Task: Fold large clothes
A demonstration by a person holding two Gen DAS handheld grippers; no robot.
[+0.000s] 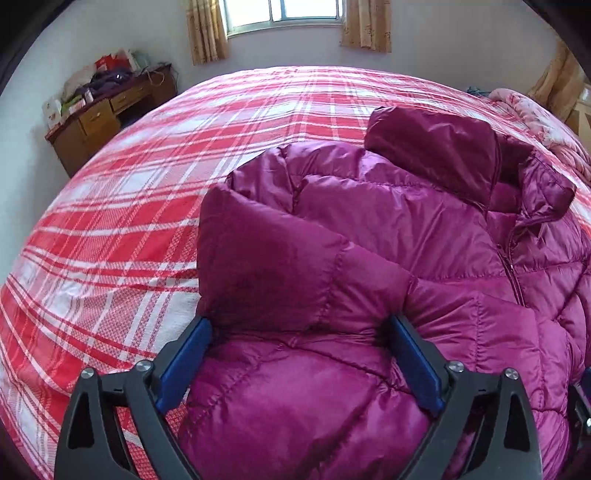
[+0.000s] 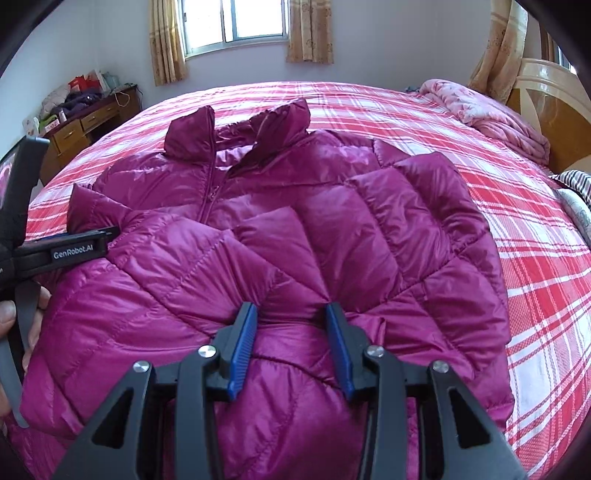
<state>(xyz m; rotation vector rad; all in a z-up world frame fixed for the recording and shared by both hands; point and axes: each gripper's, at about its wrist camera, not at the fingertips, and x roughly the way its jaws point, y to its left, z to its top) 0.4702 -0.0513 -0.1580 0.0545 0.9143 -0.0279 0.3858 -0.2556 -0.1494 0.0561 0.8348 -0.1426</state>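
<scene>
A magenta quilted down jacket (image 2: 280,236) lies front up on the red plaid bed (image 2: 535,258), collar toward the window, both sleeves folded across the chest. My left gripper (image 1: 299,328) is open wide, its blue pads (image 1: 184,365) on either side of the left sleeve (image 1: 273,258), which lies puffed up on the jacket (image 1: 424,229). My right gripper (image 2: 291,314) is open with its jaws partly apart, just above the folded right sleeve (image 2: 399,236) near the jacket's middle. The left gripper's body (image 2: 74,251) shows at the left edge of the right wrist view.
A wooden desk (image 1: 96,122) piled with bags stands by the far left wall. A pink quilt (image 2: 491,114) is bunched at the headboard (image 2: 554,107) on the right. A curtained window (image 2: 240,26) is in the far wall.
</scene>
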